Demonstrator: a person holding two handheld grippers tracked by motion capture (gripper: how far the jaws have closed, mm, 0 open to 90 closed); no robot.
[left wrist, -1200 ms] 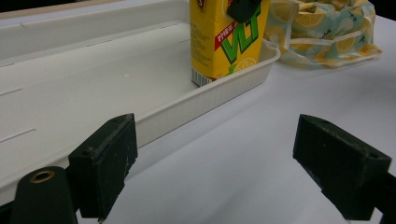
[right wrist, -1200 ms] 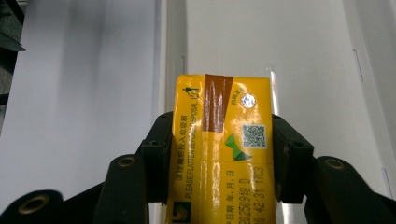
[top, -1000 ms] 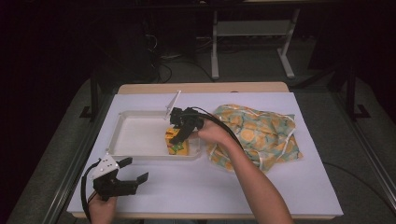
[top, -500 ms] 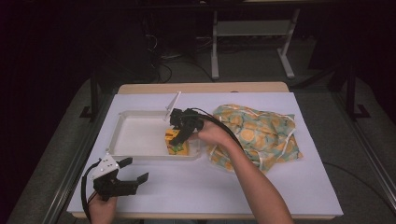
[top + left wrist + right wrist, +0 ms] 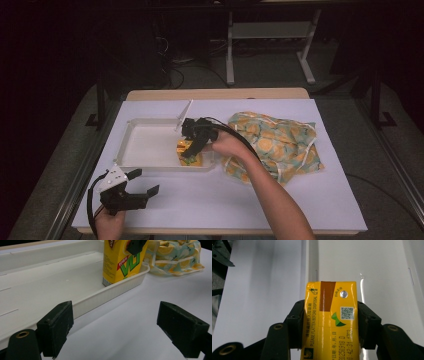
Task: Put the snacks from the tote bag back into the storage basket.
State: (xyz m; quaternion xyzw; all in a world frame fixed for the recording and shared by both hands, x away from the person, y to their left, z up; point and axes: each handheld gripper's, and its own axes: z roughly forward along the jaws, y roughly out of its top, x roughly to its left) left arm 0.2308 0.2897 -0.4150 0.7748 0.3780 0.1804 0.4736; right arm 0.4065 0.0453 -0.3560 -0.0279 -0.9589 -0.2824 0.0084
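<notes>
A yellow drink carton (image 5: 189, 151) stands upright in the near right corner of the white tray (image 5: 145, 142). My right gripper (image 5: 194, 142) is shut on it from above; in the right gripper view both jaws press the sides of the carton (image 5: 330, 322). The left gripper view shows the carton (image 5: 122, 261) resting on the floor of the tray (image 5: 50, 282). My left gripper (image 5: 140, 184) is open near the table's front left edge, in front of the tray, with nothing between its fingers (image 5: 56, 327).
A yellow and green patterned cloth bag (image 5: 275, 145) lies crumpled at the right of the tray, seen also as the bag (image 5: 175, 255) beyond the carton. A white sheet (image 5: 310, 200) covers the table. Dark floor and a metal stand lie beyond the far edge.
</notes>
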